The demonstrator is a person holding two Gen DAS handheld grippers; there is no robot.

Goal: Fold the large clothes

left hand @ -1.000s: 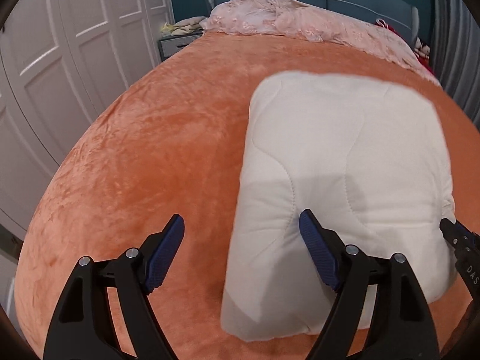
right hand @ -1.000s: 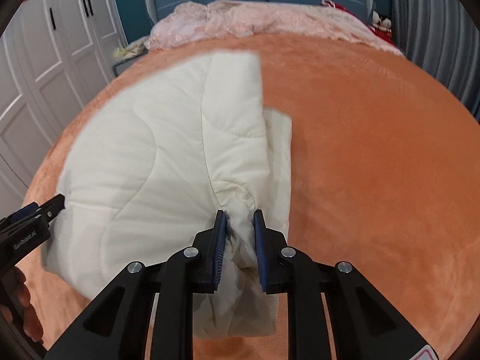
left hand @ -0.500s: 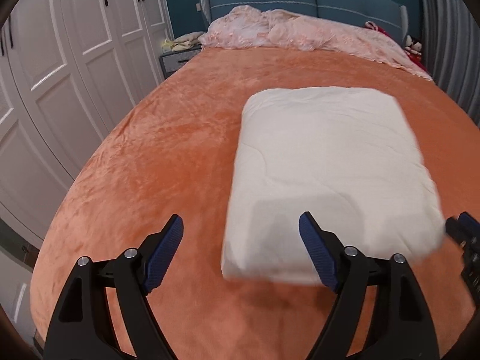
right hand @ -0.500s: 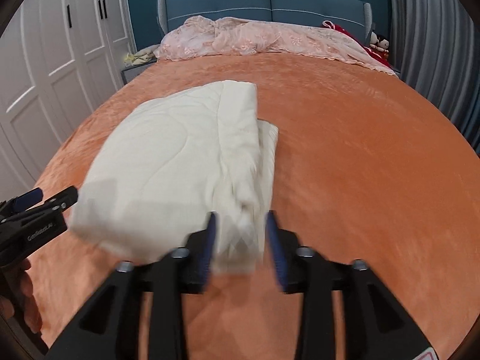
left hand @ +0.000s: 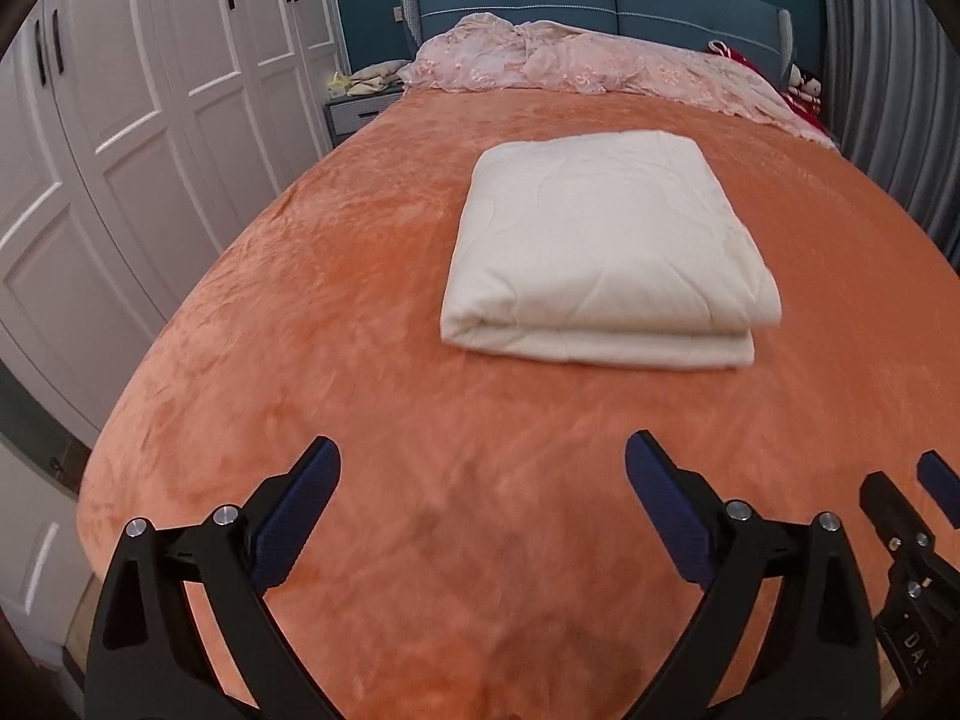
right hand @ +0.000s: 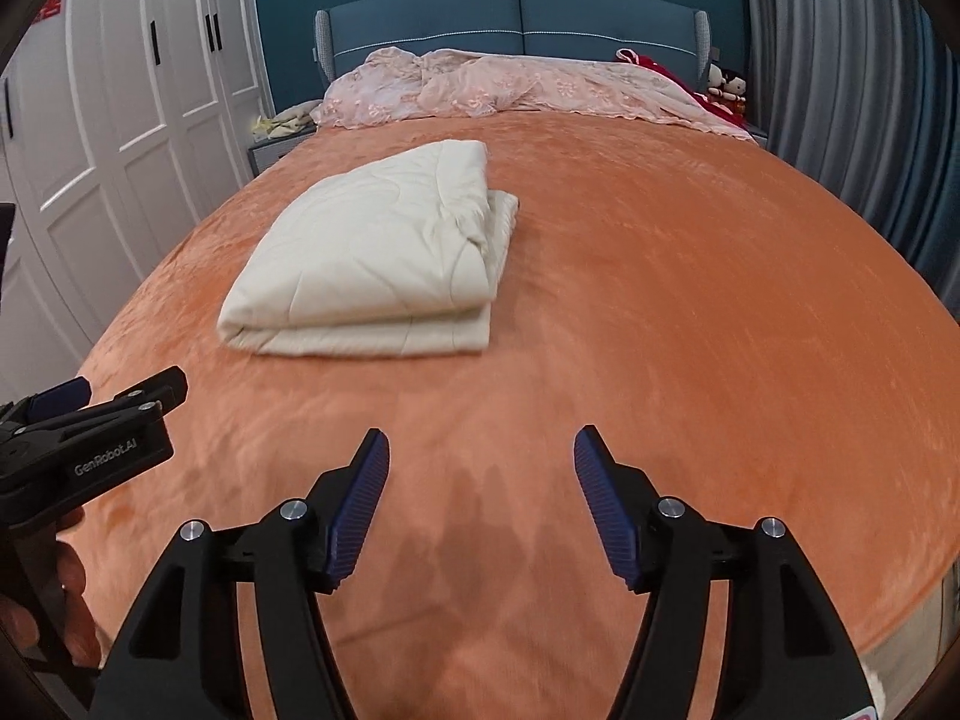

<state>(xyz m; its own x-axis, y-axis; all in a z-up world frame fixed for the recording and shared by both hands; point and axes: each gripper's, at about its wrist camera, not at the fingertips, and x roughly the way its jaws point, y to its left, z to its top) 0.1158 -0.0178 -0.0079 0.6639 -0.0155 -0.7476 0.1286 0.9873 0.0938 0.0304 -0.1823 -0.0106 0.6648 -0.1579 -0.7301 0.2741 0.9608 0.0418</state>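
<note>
A cream quilted garment (left hand: 606,246) lies folded into a thick rectangle on the orange bed cover (left hand: 360,312); it also shows in the right wrist view (right hand: 372,258). My left gripper (left hand: 480,480) is open and empty, held back from the fold's near edge. My right gripper (right hand: 477,468) is open and empty, to the right of and behind the fold. The left gripper also shows at the left of the right wrist view (right hand: 102,390), and the right gripper's tips show at the right edge of the left wrist view (left hand: 900,492).
A pink lace cover (right hand: 510,90) lies bunched at the blue headboard (right hand: 516,12). White wardrobe doors (left hand: 132,120) run along the left. A nightstand (left hand: 354,114) stands by the bed's far left corner. Grey curtains (right hand: 840,96) hang on the right.
My right gripper has opened and let go of the cream garment's corner. Both grippers have pulled back from it toward the foot of the bed. The garment now lies flat.
</note>
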